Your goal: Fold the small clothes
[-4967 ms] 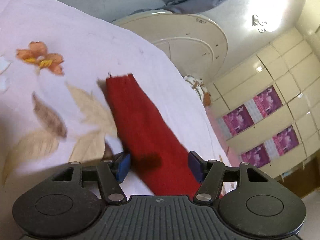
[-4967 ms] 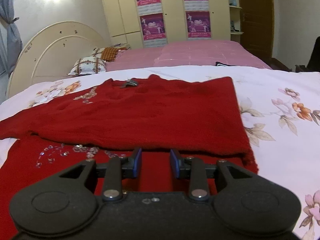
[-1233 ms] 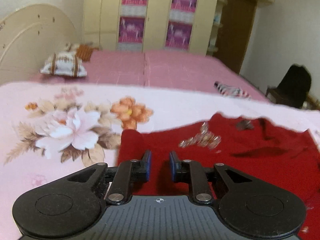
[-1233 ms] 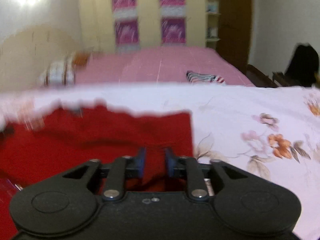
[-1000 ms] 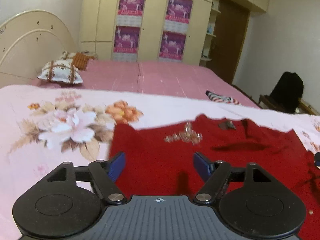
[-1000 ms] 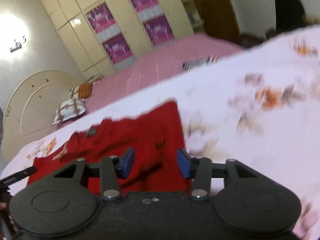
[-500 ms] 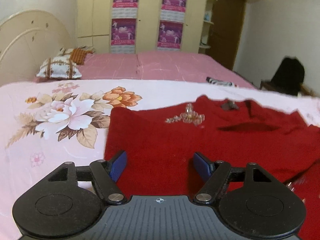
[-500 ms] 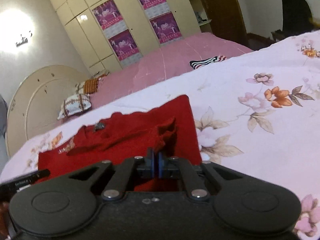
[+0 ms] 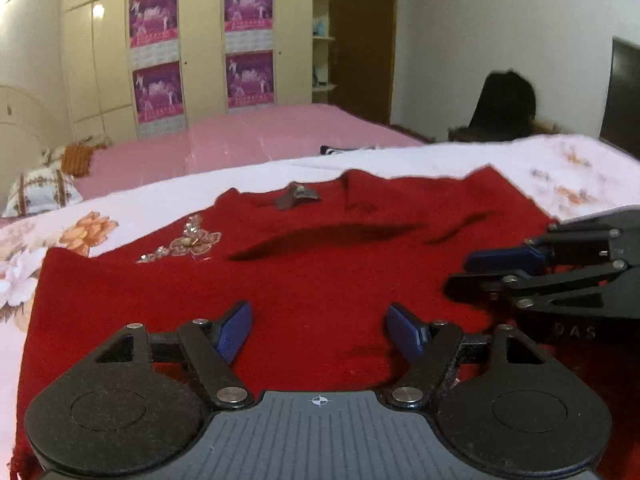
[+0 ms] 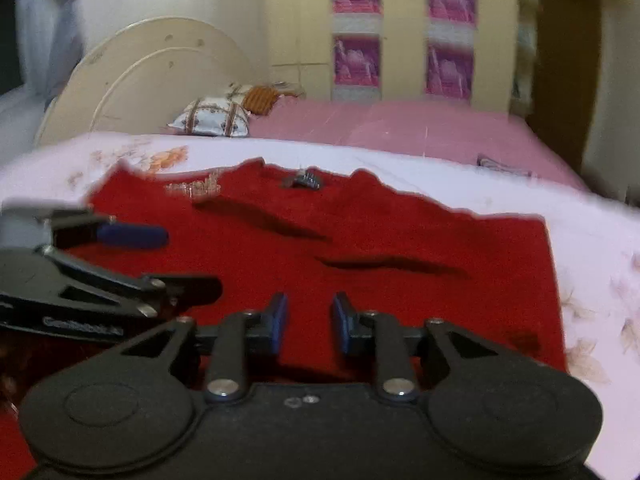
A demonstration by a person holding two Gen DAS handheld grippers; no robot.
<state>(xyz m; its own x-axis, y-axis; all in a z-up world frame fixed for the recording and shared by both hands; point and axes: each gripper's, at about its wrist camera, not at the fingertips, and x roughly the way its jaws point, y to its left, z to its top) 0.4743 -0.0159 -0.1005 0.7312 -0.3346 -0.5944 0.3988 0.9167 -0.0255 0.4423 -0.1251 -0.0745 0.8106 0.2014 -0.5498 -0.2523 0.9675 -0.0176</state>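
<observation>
A red knitted sweater (image 9: 320,264) lies folded flat on the floral white bed sheet (image 9: 560,160), with a sequin patch (image 9: 192,240) and neck label (image 9: 296,196) at its far edge. My left gripper (image 9: 320,326) hovers low over the sweater's near part, open wide, with nothing pressed between its blue pads. In the right wrist view the sweater (image 10: 360,240) fills the middle. My right gripper (image 10: 308,316) is over its near edge and its jaws are opening, with only a narrow gap and no cloth pinched. Each gripper shows in the other's view: right gripper (image 9: 468,276), left gripper (image 10: 180,262).
Beyond the sheet lies a pink bed (image 9: 248,140) with a patterned pillow (image 10: 212,120) and a cream headboard (image 10: 152,76). A wardrobe with purple posters (image 9: 248,44) lines the far wall. A dark chair (image 9: 504,108) stands at the right, by a brown door.
Both grippers slid sideways over the sweater and now stand side by side. The left stayed open. The right was shut half a second ago and has parted a little; its view has rolled level.
</observation>
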